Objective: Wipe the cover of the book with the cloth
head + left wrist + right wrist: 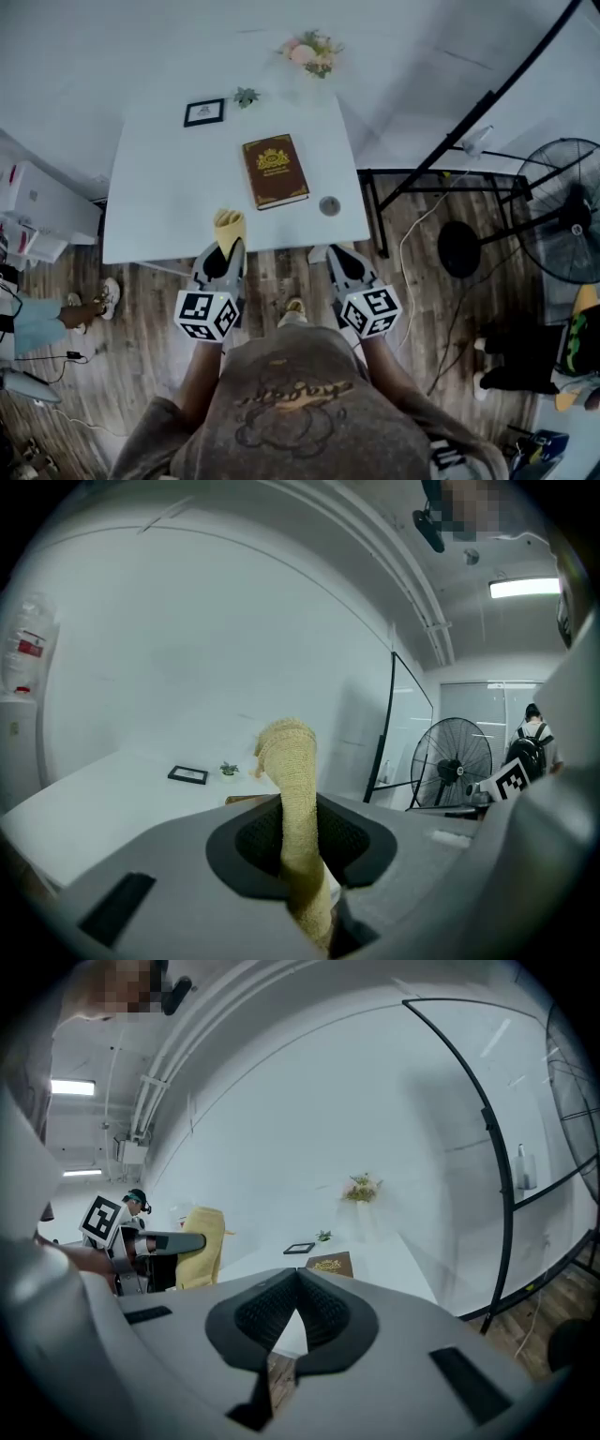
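My left gripper (228,248) has its fingers clamped on a yellow cloth (229,225). In the left gripper view the cloth rises upright out of the fingers as a narrow roll, and its top end curls over. In the head view it sits just below centre, pointing up the frame over the near edge of the white bench (159,187).

My right gripper (335,251) sits just right of it, low in the middle of the frame at the same bench edge. Its fingers are together at the tips, with nothing between them.

The brown book (275,171) lies flat and closed near the middle of the bench, well apart from both grippers. Its cover faces up, with a gold emblem on the upper half. Its long axis runs from the near edge toward the far edge, almost straight up the frame, with the far end leaning a little left.

A small round grey thing (329,205) sits just right of the book's lower corner. A dark picture frame (204,112), a tiny plant (246,96) and a bunch of flowers (312,52) sit toward the bench's far edge, at upper centre. A fan (567,211) stands on the floor at the right
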Motion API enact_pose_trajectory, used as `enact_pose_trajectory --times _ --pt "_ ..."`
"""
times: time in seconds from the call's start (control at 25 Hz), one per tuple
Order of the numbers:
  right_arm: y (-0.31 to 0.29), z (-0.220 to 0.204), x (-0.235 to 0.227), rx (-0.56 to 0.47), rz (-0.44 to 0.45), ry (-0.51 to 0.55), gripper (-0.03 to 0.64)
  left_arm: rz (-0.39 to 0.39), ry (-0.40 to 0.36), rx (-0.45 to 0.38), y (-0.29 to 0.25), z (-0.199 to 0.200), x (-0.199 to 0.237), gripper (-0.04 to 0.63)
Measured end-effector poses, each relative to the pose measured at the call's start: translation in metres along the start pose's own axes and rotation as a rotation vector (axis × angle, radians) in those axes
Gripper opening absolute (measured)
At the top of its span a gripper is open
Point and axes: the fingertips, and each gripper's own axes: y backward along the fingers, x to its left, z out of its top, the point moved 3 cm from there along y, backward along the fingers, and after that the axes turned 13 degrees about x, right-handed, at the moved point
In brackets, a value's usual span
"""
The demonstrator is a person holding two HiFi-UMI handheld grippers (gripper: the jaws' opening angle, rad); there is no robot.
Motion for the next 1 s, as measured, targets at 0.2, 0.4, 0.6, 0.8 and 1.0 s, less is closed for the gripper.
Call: enact_pose_trajectory --times 0.2,0.4,0.6,0.8,1.0 --pt "-0.026 0.019 -0.031 0.023 0.028 0.006 0.004 0.039 0.021 0.001 -0.027 0.016 0.007 0.061" --pt "-0.057 0.03 -0.046 0.039 0.046 0.01 0.003 0.069 0.019 0.01 -0.047 0.03 0.029 0.061" --pt "-0.079 0.037 -0.059 0.041 0.029 -0.003 0.004 0.064 0.001 0.021 -0.076 0.047 0.054 0.061" --pt "-0.098 0.052 -0.078 0.034 -0.032 -0.047 0.003 0.022 -0.033 0.03 -0.113 0.074 0.079 0.061" --pt "-0.129 0.069 -0.079 0.023 -0.058 -0.051 0.003 -0.025 -0.048 0.04 -0.143 0.09 0.103 0.061"
